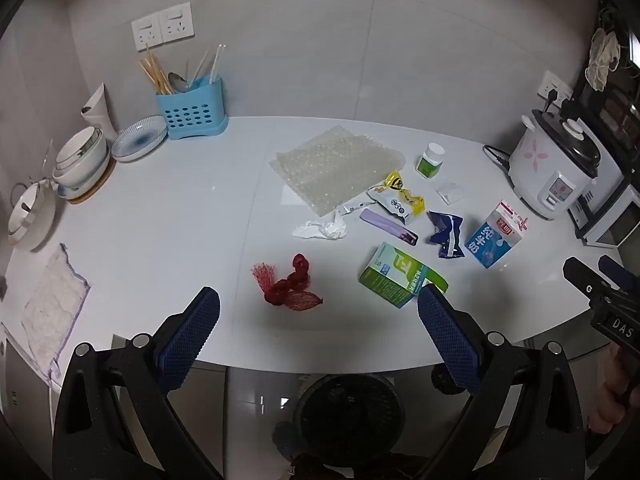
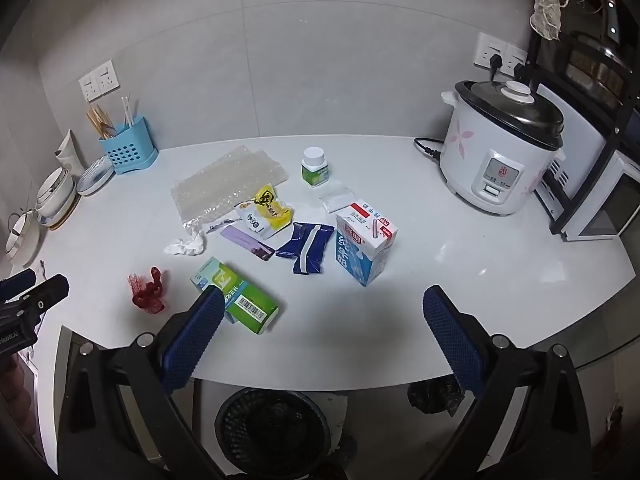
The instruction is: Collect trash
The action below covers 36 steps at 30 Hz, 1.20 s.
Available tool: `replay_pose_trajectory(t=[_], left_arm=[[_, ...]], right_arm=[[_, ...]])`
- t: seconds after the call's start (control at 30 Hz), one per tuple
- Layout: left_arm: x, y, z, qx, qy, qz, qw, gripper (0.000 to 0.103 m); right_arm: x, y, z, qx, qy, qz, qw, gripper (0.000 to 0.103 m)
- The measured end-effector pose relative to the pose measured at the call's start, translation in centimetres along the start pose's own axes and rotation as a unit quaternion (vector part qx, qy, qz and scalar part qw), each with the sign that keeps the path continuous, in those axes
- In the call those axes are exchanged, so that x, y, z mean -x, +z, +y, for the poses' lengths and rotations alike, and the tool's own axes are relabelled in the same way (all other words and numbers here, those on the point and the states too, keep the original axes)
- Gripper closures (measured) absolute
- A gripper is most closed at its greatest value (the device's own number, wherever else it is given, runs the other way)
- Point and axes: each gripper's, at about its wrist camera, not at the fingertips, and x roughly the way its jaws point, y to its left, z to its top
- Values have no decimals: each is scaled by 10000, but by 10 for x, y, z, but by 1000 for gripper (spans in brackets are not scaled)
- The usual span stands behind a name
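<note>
Lying scattered over the white worktop (image 1: 160,220) is the trash: a crinkled sheet of bubble wrap (image 1: 336,168) at the back, a yellow snack wrapper (image 1: 400,198) touching its near edge, a crumpled white tissue (image 1: 322,230), a flat purple sachet (image 1: 388,226), a twisted dark blue wrapper (image 1: 446,234), a bunched red mesh net (image 1: 290,284) and a green cardboard box (image 1: 396,276) lying on its side. A blue and white milk carton (image 2: 364,244) stands upright right of the blue wrapper, its top folded. A small white-capped bottle (image 2: 315,168) with a green label stands behind it, beside a clear plastic bag (image 2: 337,197).

Below the worktop's front edge, a black mesh wastebasket (image 2: 272,428) sits on the floor; its contents cannot be made out. At the back left, a perforated blue plastic holder (image 1: 192,108) carries chopsticks and a spoon, next to stacked bowls (image 1: 82,160).

Both the left gripper (image 1: 318,312) and right gripper (image 2: 320,316) hover above the near edge with their blue textured fingers (image 1: 188,336) spread wide and nothing between them
</note>
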Motion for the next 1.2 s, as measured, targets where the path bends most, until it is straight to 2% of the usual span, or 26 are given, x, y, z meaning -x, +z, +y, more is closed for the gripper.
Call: replay_pose_trajectory(t=[1.2], left_arm=[[2, -2, -3, -45, 52, 25, 10000, 6]], right_arm=[[1, 1, 3, 36, 46, 18, 10000, 8]])
